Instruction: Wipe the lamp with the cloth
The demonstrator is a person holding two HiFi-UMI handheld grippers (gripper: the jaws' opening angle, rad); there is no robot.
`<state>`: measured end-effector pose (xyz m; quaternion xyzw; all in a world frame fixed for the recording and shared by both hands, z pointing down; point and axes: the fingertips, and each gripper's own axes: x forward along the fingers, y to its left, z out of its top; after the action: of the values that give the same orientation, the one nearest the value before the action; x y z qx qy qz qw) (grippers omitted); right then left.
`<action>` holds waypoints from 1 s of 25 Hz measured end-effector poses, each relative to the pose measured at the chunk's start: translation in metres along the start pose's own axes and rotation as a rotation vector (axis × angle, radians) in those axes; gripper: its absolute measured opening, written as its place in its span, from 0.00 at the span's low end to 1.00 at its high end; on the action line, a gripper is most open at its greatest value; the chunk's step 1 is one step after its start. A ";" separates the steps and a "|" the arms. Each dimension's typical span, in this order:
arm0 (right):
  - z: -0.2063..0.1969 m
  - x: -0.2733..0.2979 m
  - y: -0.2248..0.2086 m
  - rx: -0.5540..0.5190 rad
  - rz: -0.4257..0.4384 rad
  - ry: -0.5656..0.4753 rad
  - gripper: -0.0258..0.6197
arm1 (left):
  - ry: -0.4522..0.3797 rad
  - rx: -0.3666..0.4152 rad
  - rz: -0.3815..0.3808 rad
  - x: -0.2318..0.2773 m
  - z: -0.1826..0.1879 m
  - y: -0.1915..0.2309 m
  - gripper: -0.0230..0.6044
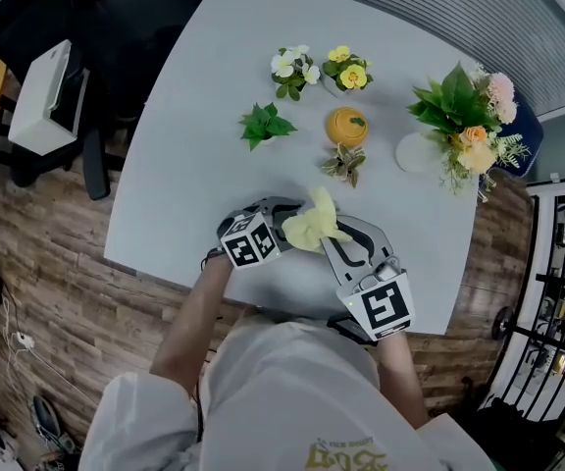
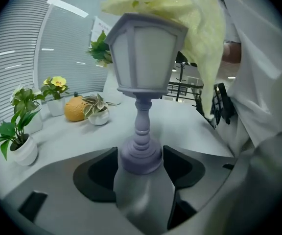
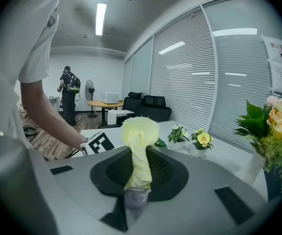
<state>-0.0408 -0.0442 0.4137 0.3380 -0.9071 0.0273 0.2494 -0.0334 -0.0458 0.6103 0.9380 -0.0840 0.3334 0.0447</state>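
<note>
The lamp has a white lantern head on a lavender stem and round base. My left gripper is shut on that base and holds the lamp upright. A yellow cloth is draped over the lamp's top and hangs down its right side. In the head view the cloth hides the lamp between the left gripper and the right gripper, above the table's near edge. My right gripper is shut on the cloth, which bulges over the lamp top.
On the grey table behind stand small potted plants, two flower pots, an orange gourd-shaped pot and a white vase with a bouquet. A black chair is at the far left. A person stands far off.
</note>
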 end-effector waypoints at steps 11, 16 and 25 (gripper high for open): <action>-0.005 -0.002 0.005 -0.056 -0.015 0.032 0.15 | 0.029 0.068 0.021 0.004 -0.004 -0.003 0.46; -0.002 0.002 0.004 -0.065 -0.020 0.030 0.15 | 0.025 0.080 0.029 0.004 -0.004 -0.003 0.46; 0.006 0.013 0.001 -0.098 -0.032 0.038 0.15 | 0.024 0.083 0.029 0.003 -0.004 -0.003 0.46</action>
<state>-0.0528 -0.0524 0.4151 0.3393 -0.8969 -0.0147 0.2832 -0.0327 -0.0426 0.6151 0.9336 -0.0831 0.3484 0.0019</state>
